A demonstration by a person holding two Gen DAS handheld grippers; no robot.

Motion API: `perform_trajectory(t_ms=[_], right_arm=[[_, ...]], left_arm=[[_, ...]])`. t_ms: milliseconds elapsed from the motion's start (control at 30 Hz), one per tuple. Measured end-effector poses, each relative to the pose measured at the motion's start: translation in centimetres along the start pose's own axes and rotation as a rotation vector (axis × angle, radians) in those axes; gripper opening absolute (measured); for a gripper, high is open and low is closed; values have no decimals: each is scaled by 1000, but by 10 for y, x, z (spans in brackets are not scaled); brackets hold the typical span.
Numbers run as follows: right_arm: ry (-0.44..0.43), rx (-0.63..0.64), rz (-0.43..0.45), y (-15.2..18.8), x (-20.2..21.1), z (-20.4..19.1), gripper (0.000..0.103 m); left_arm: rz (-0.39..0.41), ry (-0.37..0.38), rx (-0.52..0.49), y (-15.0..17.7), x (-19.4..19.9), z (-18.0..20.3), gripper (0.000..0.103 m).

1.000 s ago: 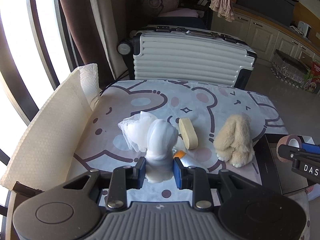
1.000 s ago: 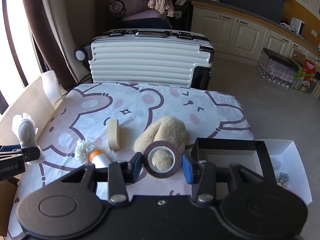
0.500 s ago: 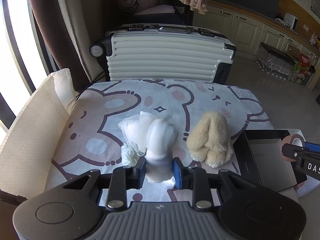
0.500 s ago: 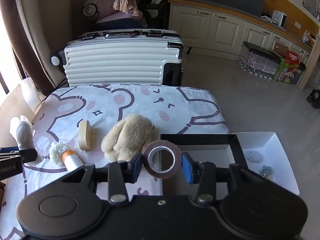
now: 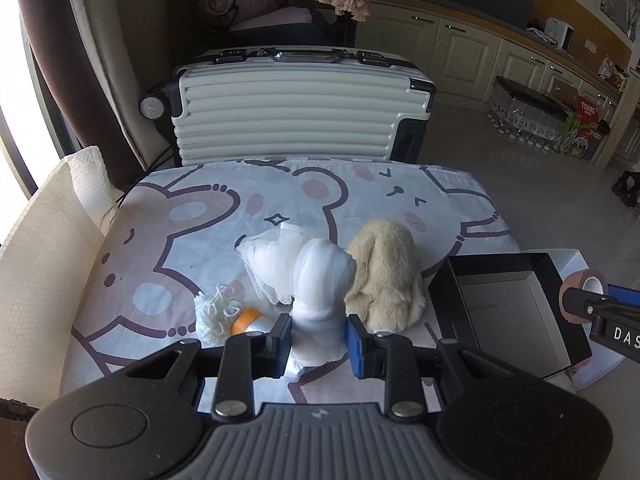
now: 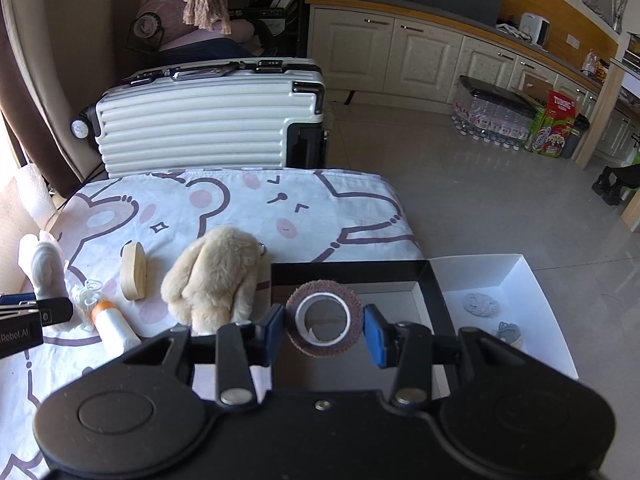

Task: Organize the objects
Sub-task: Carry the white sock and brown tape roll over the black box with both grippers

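Right wrist view shows your right gripper (image 6: 324,328) now hanging over the open black box (image 6: 430,280), with the brown tape roll (image 6: 324,322) between its blue pads; a second ago the same roll was in front of the plush toy (image 6: 214,276), above the cloth. In the present frame a narrow gap shows beside the right-hand pad, so you cannot tell for certain whether the grip is clenched on the roll or already easing off it. My judgement: the roll is positioned for deposit and this step is near its end. Left wrist view confirms the shift: the box (image 5: 508,260) has come fully into sight at the right, and your left gripper (image 5: 318,334) is clamped on the white gauze bundle (image 5: 320,276), carried clear of the table and now closer to the box than before. That bundle looks next in line. Count, as seen: one black box; one white tray (image 6: 516,276) just beside it, holding two small grey items (image 6: 480,304); one tape roll; one gauze bundle; one plush toy; one wooden oval piece (image 6: 134,270); one orange-capped white bottle (image 6: 114,326); one tuft of white yarn (image 6: 86,296). Four things lie loose on the bear-print cloth (image 6: 320,208); the box interior appears bare. One white suitcase (image 6: 208,124) stands behind the table.
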State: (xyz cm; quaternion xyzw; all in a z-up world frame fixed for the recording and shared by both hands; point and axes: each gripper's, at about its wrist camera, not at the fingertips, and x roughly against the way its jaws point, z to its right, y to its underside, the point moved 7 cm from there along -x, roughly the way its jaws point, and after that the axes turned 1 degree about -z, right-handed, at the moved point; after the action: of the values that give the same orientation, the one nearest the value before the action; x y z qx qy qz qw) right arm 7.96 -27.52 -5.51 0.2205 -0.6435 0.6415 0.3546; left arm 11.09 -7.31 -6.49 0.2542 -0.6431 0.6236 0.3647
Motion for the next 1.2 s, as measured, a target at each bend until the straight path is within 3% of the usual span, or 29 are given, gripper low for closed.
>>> perform_trajectory(t_ms=[1200], right_arm=[[102,-69,-18,17,-5,79,44]], left_arm=[[-21,147,-76,-1,-21,101,30]])
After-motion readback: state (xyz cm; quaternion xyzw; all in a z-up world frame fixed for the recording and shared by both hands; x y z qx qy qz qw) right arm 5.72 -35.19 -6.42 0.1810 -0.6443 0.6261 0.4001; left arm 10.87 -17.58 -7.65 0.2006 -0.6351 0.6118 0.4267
